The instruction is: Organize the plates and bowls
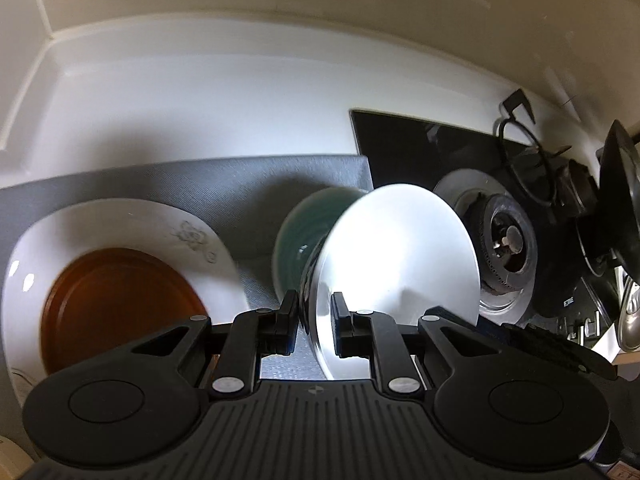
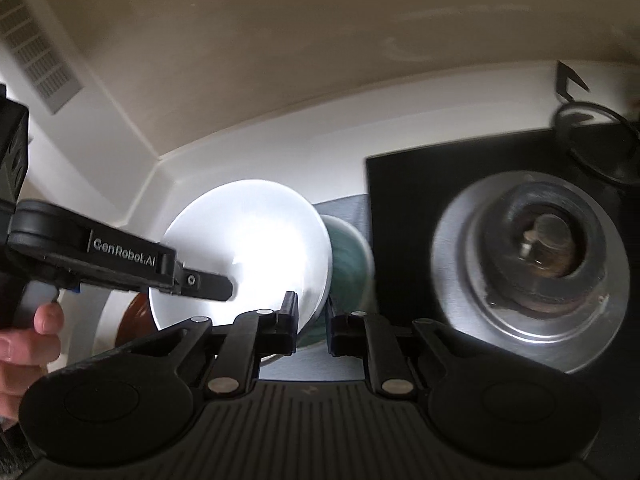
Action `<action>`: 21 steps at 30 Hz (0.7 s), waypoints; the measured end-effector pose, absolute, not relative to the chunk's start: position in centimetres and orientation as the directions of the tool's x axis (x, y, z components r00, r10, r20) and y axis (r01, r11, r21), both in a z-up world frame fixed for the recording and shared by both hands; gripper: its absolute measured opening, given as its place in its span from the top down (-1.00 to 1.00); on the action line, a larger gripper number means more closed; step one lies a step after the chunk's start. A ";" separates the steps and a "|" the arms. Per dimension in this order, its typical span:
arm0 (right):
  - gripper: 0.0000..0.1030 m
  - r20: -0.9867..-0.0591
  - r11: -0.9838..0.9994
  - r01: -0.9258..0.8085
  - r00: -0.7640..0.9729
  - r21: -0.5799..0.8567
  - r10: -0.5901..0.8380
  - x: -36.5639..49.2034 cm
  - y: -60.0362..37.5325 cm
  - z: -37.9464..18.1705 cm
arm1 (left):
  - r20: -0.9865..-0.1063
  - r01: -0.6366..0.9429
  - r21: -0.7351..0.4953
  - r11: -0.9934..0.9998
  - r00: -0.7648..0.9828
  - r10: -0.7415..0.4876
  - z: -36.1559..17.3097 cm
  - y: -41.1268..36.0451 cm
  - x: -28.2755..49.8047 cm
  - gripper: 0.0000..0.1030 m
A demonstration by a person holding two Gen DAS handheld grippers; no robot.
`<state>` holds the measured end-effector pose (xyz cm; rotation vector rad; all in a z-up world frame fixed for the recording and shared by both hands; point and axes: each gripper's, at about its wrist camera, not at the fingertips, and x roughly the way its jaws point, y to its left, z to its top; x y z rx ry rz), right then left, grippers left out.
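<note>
My left gripper [image 1: 315, 318] is shut on the rim of a white plate [image 1: 400, 252], held tilted on edge above the grey mat [image 1: 208, 180]. A green bowl [image 1: 304, 236] sits just behind the plate. A brown bowl [image 1: 116, 304] rests in a white floral plate [image 1: 184, 224] at the left. In the right wrist view my right gripper [image 2: 312, 320] is shut on the same white plate [image 2: 248, 240] at its near right rim, with the green bowl [image 2: 348, 256] beside it. The left gripper's fingers [image 2: 208, 280] clamp the plate from the left.
A black gas hob [image 1: 420, 148] with a steel burner [image 1: 504, 240] lies right of the mat. A black pan [image 1: 620, 196] stands at the far right. White counter [image 1: 200, 100] and wall run behind. The burner [image 2: 536, 256] fills the right of the right wrist view.
</note>
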<state>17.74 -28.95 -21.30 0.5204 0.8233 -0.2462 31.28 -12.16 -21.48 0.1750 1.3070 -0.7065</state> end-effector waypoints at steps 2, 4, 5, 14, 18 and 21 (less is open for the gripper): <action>0.75 -0.753 0.838 0.414 0.658 0.355 -0.006 17.9 -29.7 -21.8 | -0.928 0.556 -0.266 0.788 0.074 -0.365 -22.0 -12.5 31.5 0.68; 0.76 -0.760 0.837 0.416 0.650 0.355 0.000 18.5 -29.9 -22.3 | -0.928 0.539 -0.278 0.795 0.064 -0.368 -22.8 -13.0 31.9 0.68; 0.76 -0.763 0.838 0.417 0.646 0.353 0.000 18.7 -30.1 -22.5 | -0.925 0.529 -0.289 0.798 0.060 -0.375 -23.1 -12.9 32.1 0.68; 0.75 -0.780 0.837 0.444 0.625 0.320 -0.034 20.2 -30.8 -23.6 | -0.912 0.449 -0.326 0.832 0.081 -0.401 -22.6 -11.7 33.8 0.69; 0.78 -0.777 0.846 0.427 0.629 0.320 -0.024 20.7 -30.8 -23.6 | -0.911 0.464 -0.312 0.829 0.102 -0.399 -22.5 -11.7 33.9 0.68; 0.79 -0.779 0.858 0.414 0.626 0.305 -0.025 20.7 -30.7 -23.6 | -0.917 0.473 -0.299 0.829 0.098 -0.387 -23.0 -12.0 33.7 0.68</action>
